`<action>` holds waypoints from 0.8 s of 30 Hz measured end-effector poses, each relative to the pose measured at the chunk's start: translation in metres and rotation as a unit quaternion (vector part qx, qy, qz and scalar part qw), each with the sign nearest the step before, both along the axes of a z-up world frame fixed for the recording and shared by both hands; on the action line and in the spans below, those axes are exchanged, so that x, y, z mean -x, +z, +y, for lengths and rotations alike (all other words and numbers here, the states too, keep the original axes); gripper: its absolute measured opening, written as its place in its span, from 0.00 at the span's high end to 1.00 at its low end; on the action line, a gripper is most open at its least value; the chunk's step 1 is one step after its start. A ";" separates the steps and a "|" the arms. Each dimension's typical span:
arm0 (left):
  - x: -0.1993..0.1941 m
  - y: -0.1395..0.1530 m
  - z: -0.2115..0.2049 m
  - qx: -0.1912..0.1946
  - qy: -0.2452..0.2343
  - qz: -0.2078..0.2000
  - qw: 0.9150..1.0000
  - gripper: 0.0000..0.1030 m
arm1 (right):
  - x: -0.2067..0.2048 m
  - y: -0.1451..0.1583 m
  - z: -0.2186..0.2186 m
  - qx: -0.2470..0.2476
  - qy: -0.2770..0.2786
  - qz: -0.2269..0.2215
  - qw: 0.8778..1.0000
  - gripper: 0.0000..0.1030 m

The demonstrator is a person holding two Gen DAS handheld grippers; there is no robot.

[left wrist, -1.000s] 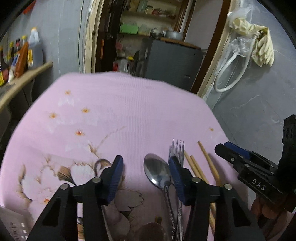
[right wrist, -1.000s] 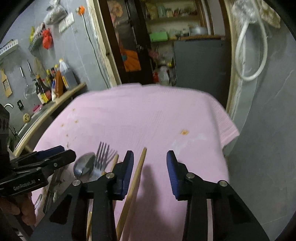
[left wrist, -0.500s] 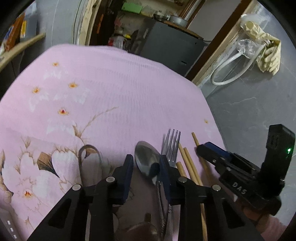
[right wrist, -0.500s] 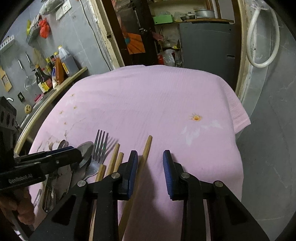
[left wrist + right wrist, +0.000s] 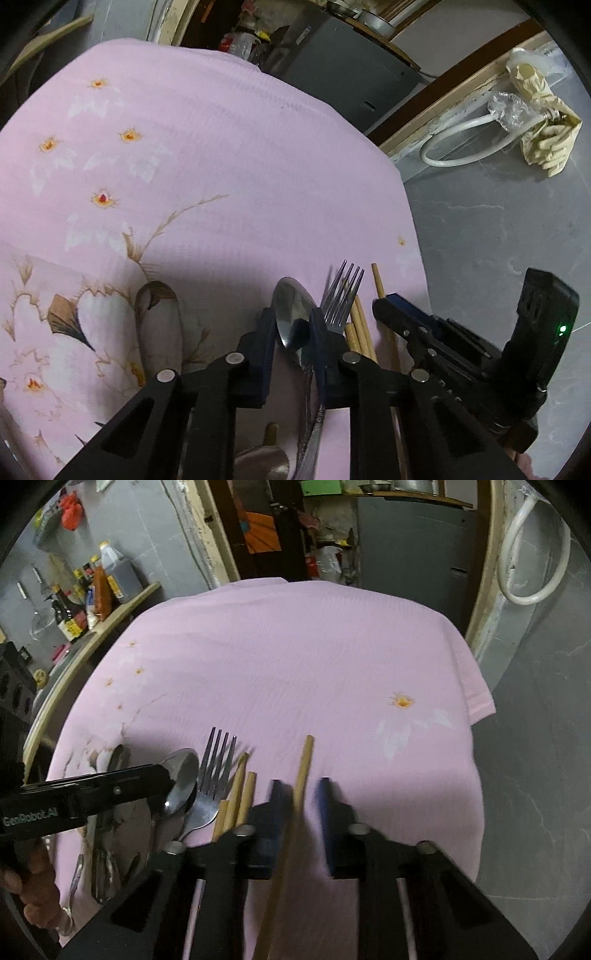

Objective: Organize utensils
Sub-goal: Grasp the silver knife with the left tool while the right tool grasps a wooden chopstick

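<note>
On the pink flowered cloth [image 5: 229,155] the left gripper [image 5: 293,325] is closing narrow around the bowl of the spoon [image 5: 291,314], its pads just beside the metal, with the fork [image 5: 341,295] crowding its right finger and 3 chopsticks [image 5: 356,325] lying just beyond that. The right gripper [image 5: 303,801] is closing on a single chopstick [image 5: 303,768] that runs between its fingers, apart from the other 3. Sauce bottles [image 5: 92,594] stand on a shelf to the left, well apart, and a white hose [image 5: 532,550] hangs on the right wall.
</note>
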State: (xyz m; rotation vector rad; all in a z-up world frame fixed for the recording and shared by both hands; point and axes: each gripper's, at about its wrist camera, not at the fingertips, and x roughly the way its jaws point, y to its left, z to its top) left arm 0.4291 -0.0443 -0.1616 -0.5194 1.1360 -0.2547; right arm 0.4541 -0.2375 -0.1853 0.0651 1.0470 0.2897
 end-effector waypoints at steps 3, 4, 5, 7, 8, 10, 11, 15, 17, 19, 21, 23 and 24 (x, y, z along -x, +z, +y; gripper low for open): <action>-0.002 0.002 0.001 0.023 0.003 0.003 1.000 0.90 | 0.001 -0.001 -0.008 -0.029 -0.013 0.008 0.999 0.93; -0.002 0.003 0.001 0.027 0.002 0.003 1.000 0.91 | 0.001 -0.001 -0.009 -0.035 -0.015 0.010 0.999 0.93; -0.001 0.004 0.001 0.028 0.001 0.003 1.000 0.92 | 0.002 0.000 -0.010 -0.040 -0.017 0.011 0.999 0.93; 0.001 0.005 -0.001 0.026 -0.006 0.004 1.000 0.92 | 0.003 -0.003 -0.012 -0.049 -0.021 0.011 0.999 0.93; 0.002 0.006 -0.002 0.027 -0.011 0.005 1.000 0.92 | 0.004 -0.004 -0.014 -0.055 -0.022 0.013 0.998 0.94; 0.003 0.006 -0.004 0.029 -0.018 0.006 0.999 0.92 | 0.005 -0.006 -0.013 -0.066 -0.024 0.015 0.997 0.94; 0.002 0.007 -0.006 0.030 -0.021 0.006 0.999 0.92 | 0.005 -0.007 -0.013 -0.068 -0.024 0.014 0.997 0.94; -0.002 0.006 -0.009 0.043 -0.040 0.017 0.998 0.92 | 0.001 -0.008 -0.016 -0.071 -0.021 0.016 0.997 0.94; -0.004 0.006 -0.011 0.041 -0.045 0.019 0.998 0.92 | -0.001 -0.008 -0.017 -0.073 -0.019 0.019 0.997 0.94; -0.006 0.007 -0.013 0.037 -0.053 0.018 0.998 0.92 | -0.002 -0.008 -0.019 -0.074 -0.018 0.023 0.997 0.94; -0.009 0.007 -0.015 0.036 -0.062 0.021 0.997 0.92 | -0.003 -0.008 -0.020 -0.075 -0.017 0.029 0.997 0.94; -0.013 0.006 -0.019 0.040 -0.080 0.032 0.995 0.92 | -0.005 -0.008 -0.020 -0.076 -0.018 0.034 0.996 0.94; -0.014 0.006 -0.021 0.038 -0.088 0.034 0.995 0.92 | -0.005 -0.009 -0.021 -0.078 -0.019 0.035 0.996 0.94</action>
